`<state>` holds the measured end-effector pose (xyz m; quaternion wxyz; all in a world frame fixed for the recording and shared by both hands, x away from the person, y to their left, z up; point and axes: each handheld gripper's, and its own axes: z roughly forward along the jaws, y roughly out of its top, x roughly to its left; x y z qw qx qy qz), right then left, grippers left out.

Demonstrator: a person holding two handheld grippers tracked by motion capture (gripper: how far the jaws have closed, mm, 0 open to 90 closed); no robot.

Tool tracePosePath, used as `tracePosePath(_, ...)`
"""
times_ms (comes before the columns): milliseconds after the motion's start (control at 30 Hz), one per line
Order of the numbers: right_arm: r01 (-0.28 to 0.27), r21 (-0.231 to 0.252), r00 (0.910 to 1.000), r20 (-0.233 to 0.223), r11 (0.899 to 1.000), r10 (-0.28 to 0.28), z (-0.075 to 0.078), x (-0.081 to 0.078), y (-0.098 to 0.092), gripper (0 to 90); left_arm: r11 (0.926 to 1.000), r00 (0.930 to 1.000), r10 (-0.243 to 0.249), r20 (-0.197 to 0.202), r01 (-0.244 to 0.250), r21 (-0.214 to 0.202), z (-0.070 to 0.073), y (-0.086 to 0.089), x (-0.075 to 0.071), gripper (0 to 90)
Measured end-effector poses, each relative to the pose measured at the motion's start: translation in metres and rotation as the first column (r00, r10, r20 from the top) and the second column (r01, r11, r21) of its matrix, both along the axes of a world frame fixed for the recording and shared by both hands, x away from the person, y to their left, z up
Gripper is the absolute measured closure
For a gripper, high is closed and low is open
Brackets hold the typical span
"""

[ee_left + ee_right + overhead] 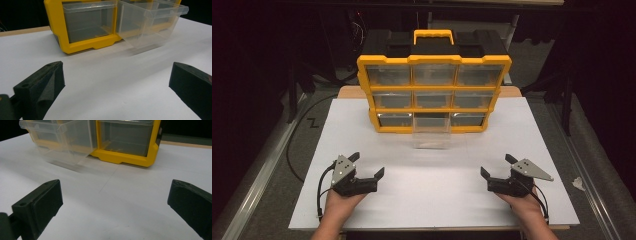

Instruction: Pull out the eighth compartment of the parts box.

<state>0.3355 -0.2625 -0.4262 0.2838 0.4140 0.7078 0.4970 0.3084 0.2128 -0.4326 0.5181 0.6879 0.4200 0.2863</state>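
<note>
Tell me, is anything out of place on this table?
Yes. The bottom middle drawer of the yellow organizer is pulled far out over the table, while the other drawers sit flush. Nothing looks spilled or damaged.

Bare desk (432,190) between both claws and organizer (432,95); pulled-out clear drawer (430,134) juts forward, blocking centre approach.

A yellow frame (434,59) with a black top is seen on the organizer; its drawers (430,133) are clear. The table (432,190) is white, the jaws black.
</note>
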Motion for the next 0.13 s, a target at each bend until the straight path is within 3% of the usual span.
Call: tracePosePath(133, 0.007, -0.001, 1.0, 0.003, 1.0, -0.007, 0.001, -0.0001, -0.0023, 0.9, 1.0, 1.0, 0.007, -0.001, -0.007, -0.004, 0.0002, 0.0012, -0.0004, 0.9)
